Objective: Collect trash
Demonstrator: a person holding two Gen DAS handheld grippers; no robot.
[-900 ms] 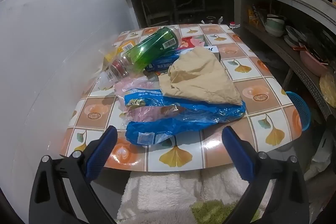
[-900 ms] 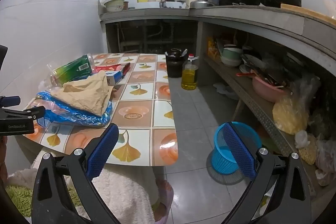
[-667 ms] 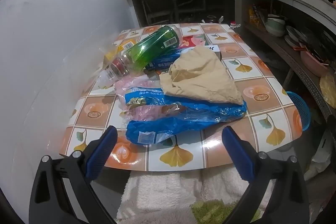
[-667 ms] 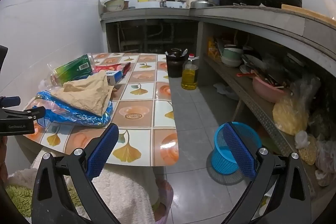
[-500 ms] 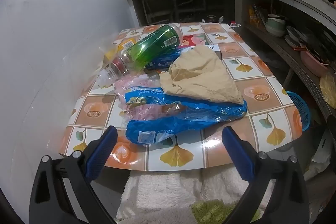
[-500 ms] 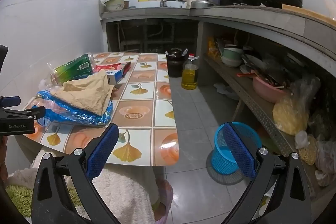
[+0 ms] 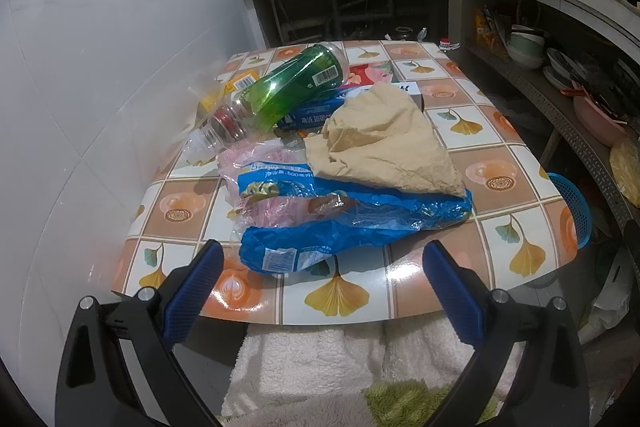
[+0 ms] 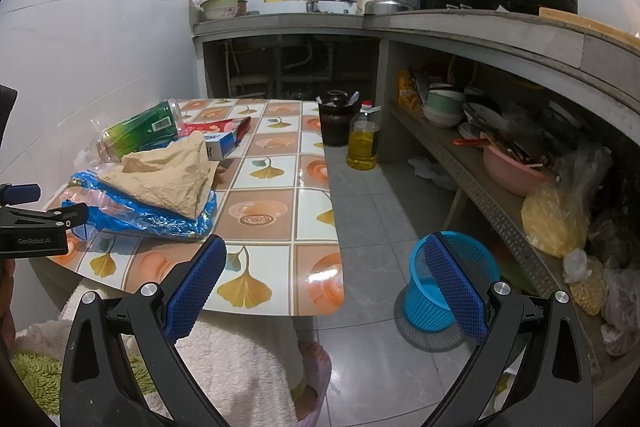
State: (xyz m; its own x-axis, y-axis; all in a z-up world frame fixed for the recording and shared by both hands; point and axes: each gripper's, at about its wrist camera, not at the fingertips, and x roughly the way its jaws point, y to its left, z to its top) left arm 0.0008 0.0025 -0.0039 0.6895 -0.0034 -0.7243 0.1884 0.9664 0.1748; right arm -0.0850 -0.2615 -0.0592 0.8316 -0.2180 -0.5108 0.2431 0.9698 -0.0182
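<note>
Blue wrapper [image 7: 340,227] beyond hand-held gripper [image 7: 320,279]

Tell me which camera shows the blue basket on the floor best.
The right wrist view: the blue basket stands nearly whole on the floor beside the table, only partly behind one pad of the tongs. The left wrist view catches just a sliver past the table's edge.

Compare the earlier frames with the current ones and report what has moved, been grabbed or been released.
Nothing visibly changed. The left gripper and right gripper hang open and empty at the near edge of the table, as before. The blue plastic bag, brown paper and green bottle lie in the same pile, and the blue basket stands on the floor.
</note>
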